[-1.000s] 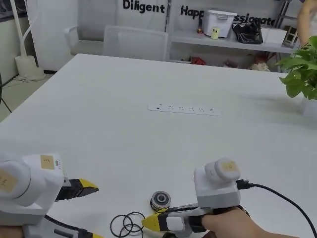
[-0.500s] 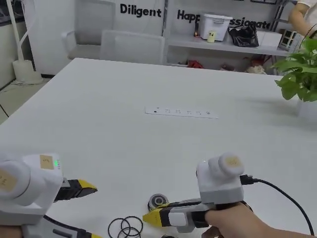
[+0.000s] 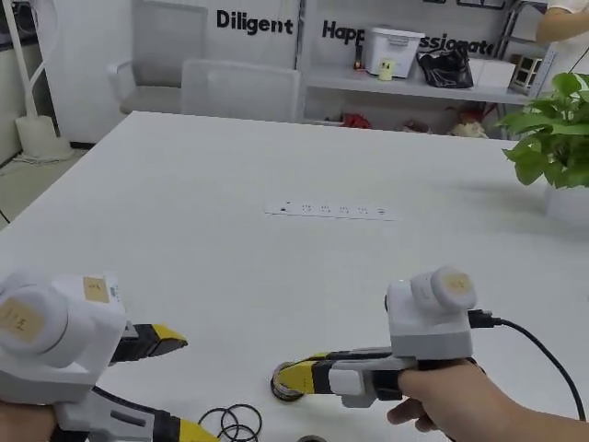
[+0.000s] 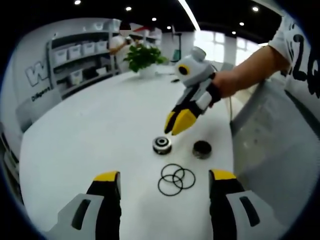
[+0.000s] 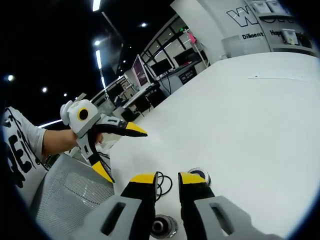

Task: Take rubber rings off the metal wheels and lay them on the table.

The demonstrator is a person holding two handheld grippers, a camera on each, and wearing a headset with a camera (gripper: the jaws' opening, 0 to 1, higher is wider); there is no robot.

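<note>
at the near edge of the tabletop: right hand-held gripper poised at a metal wheel

on the right side of the head view a hand (image 3: 460, 410) grips the right hand-held gripper (image 3: 293, 376) low and nearly level, its yellow tips pointing left across the white tabletop (image 3: 276, 267). its own view shows the right hand-held gripper (image 5: 168, 178) with the jaws narrow, a slim gap between them and nothing held. the left hand-held gripper (image 3: 182, 385) sits at the lower left, angled toward the middle; seen from behind, the left hand-held gripper (image 4: 165, 175) has its jaws spread wide and empty.

the metal wheel (image 3: 288, 389) lies just under the right tips. in the left gripper view this metal wheel (image 4: 162, 144) rests flat just below those tips, and whether they touch it cannot be told. a second wheel (image 4: 202, 149), darker, lies just beside it. three loose rubber rings (image 4: 175, 179) overlap on the tabletop between the wheels and the left jaws; the rubber rings (image 3: 235, 424) lie near the bottom edge of the head view.

one second ago the right tips lay beside the rings, on the near side of the wheel; they have since shifted up to the wheel itself. the left hand-held gripper keeps its place and spread, and the rings lie as before.
</note>
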